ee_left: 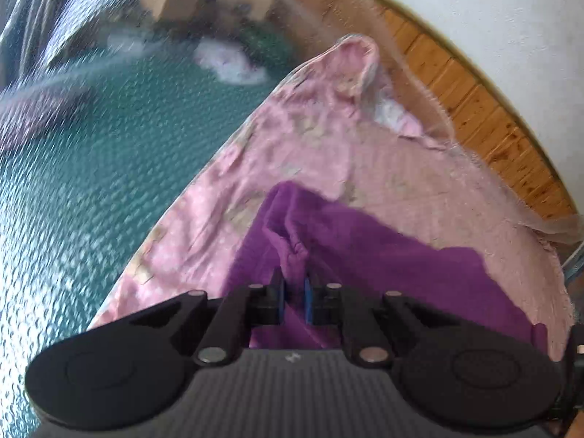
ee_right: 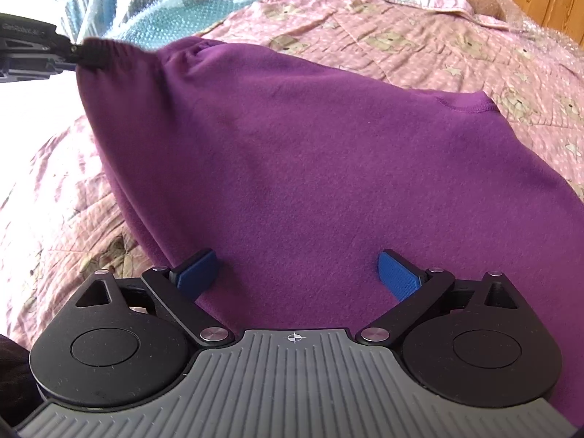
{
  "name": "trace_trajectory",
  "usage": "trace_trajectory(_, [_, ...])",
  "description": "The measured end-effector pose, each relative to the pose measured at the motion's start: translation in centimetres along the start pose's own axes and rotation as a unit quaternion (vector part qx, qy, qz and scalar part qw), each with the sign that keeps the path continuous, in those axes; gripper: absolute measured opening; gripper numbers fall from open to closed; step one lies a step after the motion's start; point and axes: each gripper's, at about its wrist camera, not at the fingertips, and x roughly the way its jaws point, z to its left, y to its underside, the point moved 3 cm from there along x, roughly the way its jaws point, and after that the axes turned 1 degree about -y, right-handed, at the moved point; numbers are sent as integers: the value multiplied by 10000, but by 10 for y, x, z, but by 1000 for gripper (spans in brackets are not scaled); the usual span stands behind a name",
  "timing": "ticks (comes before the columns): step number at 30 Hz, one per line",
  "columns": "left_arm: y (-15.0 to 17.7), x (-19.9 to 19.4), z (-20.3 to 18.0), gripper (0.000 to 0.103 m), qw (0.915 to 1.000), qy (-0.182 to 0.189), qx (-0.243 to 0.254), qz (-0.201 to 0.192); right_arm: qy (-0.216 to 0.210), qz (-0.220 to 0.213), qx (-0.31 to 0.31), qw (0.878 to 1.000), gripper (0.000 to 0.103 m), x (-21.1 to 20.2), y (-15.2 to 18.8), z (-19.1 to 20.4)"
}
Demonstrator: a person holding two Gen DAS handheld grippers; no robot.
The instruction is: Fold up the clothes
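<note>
Looking down the right gripper (ee_right: pixel 295 273) first: its blue pads (ee_right: pixel 399 277) are spread wide apart with nothing between them, just hovering over the purple fleece garment (ee_right: pixel 292 168) that fills most of that view. The fleece lies draped over a pink quilt (ee_right: pixel 438 47) with little teddy bears printed on it, covering a bed. Up at the top left of the same view, the left gripper (ee_right: pixel 78 54) has a gathered edge of the fleece pulled up off the quilt, so the cloth slopes from there down to the bed.

From the left wrist camera it's pretty clear: the left gripper (ee_left: pixel 294 292) has its pads squeezed nearly together on a bunched-up fold of the purple garment (ee_left: pixel 365 248), which trails away over the quilt (ee_left: pixel 292 138). That view is blurry, so fine detail is lost. To the left of the quilt there's bubble wrap (ee_left: pixel 91 168) over something teal. Further off on the right, a wooden panel (ee_left: pixel 474 109) curves along a white wall (ee_left: pixel 492 18).
</note>
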Motion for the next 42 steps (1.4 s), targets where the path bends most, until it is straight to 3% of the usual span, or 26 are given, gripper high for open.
trace_trajectory(2, [11, 21, 28, 11, 9978, 137, -557, 322, -37, -9, 68, 10000, 97, -1, 0, -2])
trace_trajectory(4, [11, 22, 36, 13, 9957, 313, -828, 286, -31, 11, 102, 9999, 97, -2, -1, -2])
trace_trajectory(8, [11, 6, 31, 25, 9968, 207, -766, 135, -19, 50, 171, 9998, 94, -5, -3, -3])
trace_trajectory(10, [13, -4, 34, 58, 9962, 31, -872, -34, -13, 70, 206, 9998, 88, -7, -4, -3])
trace_trajectory(12, [17, 0, 41, 63, 9938, 83, -1105, -14, -5, 86, 238, 9997, 87, -8, -5, -3])
trace_trajectory(16, [20, 15, 42, 63, 9924, 269, -1202, -22, 68, 111, 163, 9998, 88, -6, -6, 2])
trace_trajectory(17, [19, 17, 41, 58, 9925, 316, -1182, -48, 91, 124, 114, 9998, 88, -6, -7, 3])
trace_trajectory(19, [17, 20, 37, 29, 9926, 425, -1139, 6, 81, 124, 118, 9998, 86, -7, -9, 4])
trace_trajectory(22, [19, 20, 33, 27, 9928, 506, -1081, 40, 38, 60, 171, 9998, 77, -12, -15, 4])
trace_trajectory(24, [22, 23, 39, 33, 9902, 523, -1296, 79, -10, -31, 207, 9998, 75, -16, -20, 5])
trace_trajectory(26, [25, 25, 43, 31, 9870, 589, -1496, 37, -82, -133, 234, 9996, 72, -20, -25, 6])
trace_trajectory(27, [24, 24, 41, 22, 9878, 564, -1453, -4, -173, -211, 224, 9994, 67, -21, -30, 9])
trace_trajectory(28, [22, 22, 37, 21, 9896, 536, -1335, -58, -269, -280, 193, 9991, 63, -22, -35, 13])
trace_trajectory(30, [18, 12, 24, 20, 9936, 479, -1001, -214, -339, -343, -30, 9988, 37, -15, -52, 24])
trace_trajectory(32, [14, 2, 8, 20, 9968, 377, -606, -359, -340, -389, -293, 9982, 25, -4, -72, 36])
trace_trajectory(34, [12, -6, -9, 20, 9982, 269, -186, -496, -303, -374, -501, 9976, 24, 10, -91, 45])
trace_trajectory(36, [10, -14, -27, 19, 9975, 168, 260, -631, -87, -60, -439, 9990, 23, 43, -104, 41])
trace_trajectory(38, [10, -21, -47, 19, 9944, 79, 720, -770, -55, -159, -464, 9988, 22, 58, -113, 40])
trace_trajectory(40, [13, -30, -68, 19, 9883, 45, 1217, -913, -130, -14, -476, 9988, 24, 61, -120, 40])
trace_trajectory(42, [21, -36, -92, 19, 9779, 23, 1812, -1046, -246, -278, -290, 9989, 23, 47, -120, 34])
